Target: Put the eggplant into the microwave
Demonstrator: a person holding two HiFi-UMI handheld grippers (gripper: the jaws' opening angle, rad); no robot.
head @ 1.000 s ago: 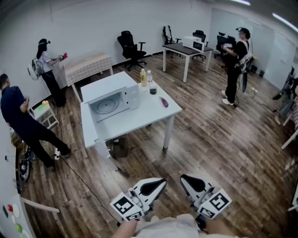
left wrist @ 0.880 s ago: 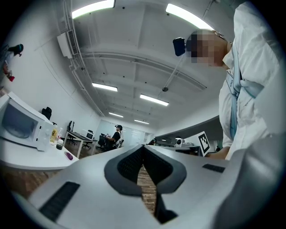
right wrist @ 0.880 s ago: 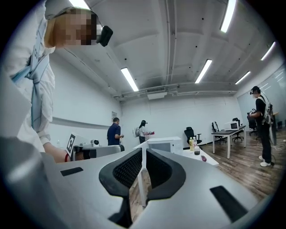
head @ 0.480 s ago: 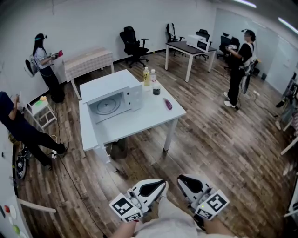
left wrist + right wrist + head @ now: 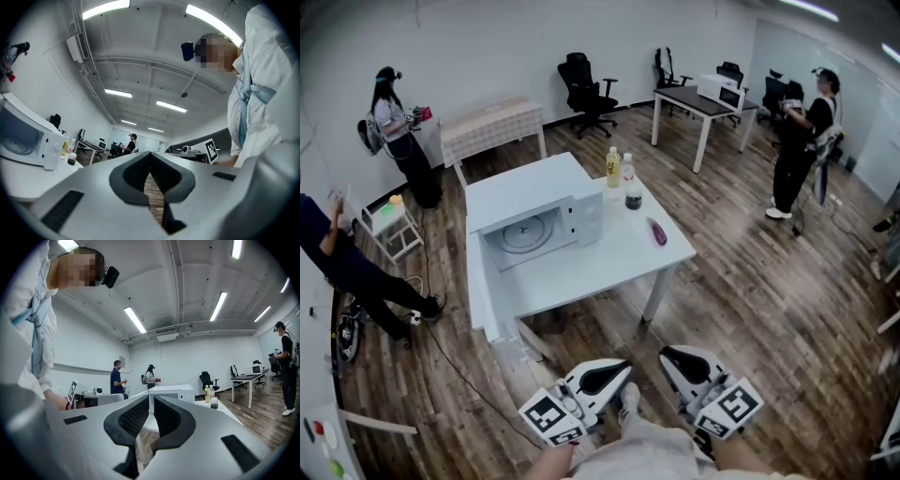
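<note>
On the right side of the far table (image 5: 581, 272), the eggplant (image 5: 657, 232) lay right of the open microwave (image 5: 525, 187), well apart from my left gripper (image 5: 619, 368) and right gripper (image 5: 672, 357), both clenched empty near me.

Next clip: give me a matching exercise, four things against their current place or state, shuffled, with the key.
1 microwave
2 eggplant
3 yellow bottle
4 right gripper

A jaws shut, nothing between them
B lying on the table, outside the microwave
C door open, turntable showing
D standing upright on the table

Pairs: 1-C, 2-B, 3-D, 4-A
</note>
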